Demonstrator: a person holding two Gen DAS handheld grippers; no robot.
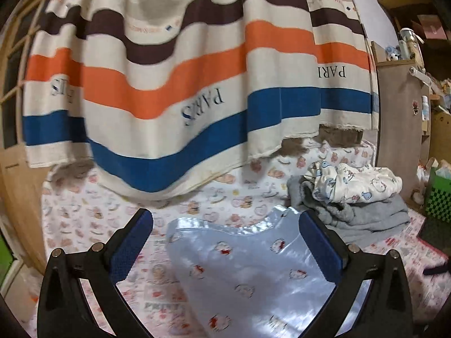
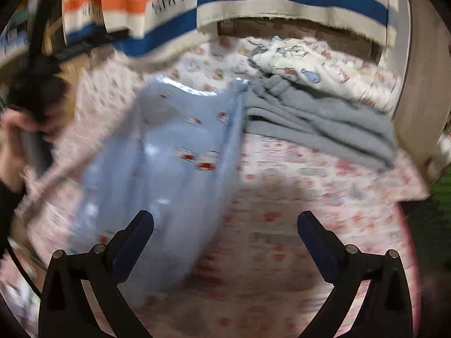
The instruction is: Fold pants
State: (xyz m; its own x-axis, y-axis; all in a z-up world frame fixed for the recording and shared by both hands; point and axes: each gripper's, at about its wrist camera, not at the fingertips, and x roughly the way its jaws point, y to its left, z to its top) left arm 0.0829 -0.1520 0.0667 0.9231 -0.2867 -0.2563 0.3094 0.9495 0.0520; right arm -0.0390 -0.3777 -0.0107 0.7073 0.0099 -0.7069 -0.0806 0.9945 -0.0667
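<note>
Shiny light-blue pants [image 1: 248, 270] with small cartoon prints lie flat on the patterned bed sheet [image 1: 84, 214]. My left gripper [image 1: 225, 225] stands open above them, its blue pads wide apart and nothing pressed between them. In the right wrist view the same pants [image 2: 157, 169] lie to the left, blurred. My right gripper [image 2: 225, 225] is open over bare sheet [image 2: 282, 239], with its left finger over the pants' edge. At the left edge of that view a person's hand [image 2: 11, 140] holds the other gripper's dark handle.
A stack of folded clothes, grey ones [image 1: 360, 219] under a white printed one [image 1: 358, 183], sits at the right of the bed. A striped curtain [image 1: 197, 84] hangs behind the bed. Wooden furniture [image 1: 400, 107] and a green box [image 1: 439, 194] stand at the right.
</note>
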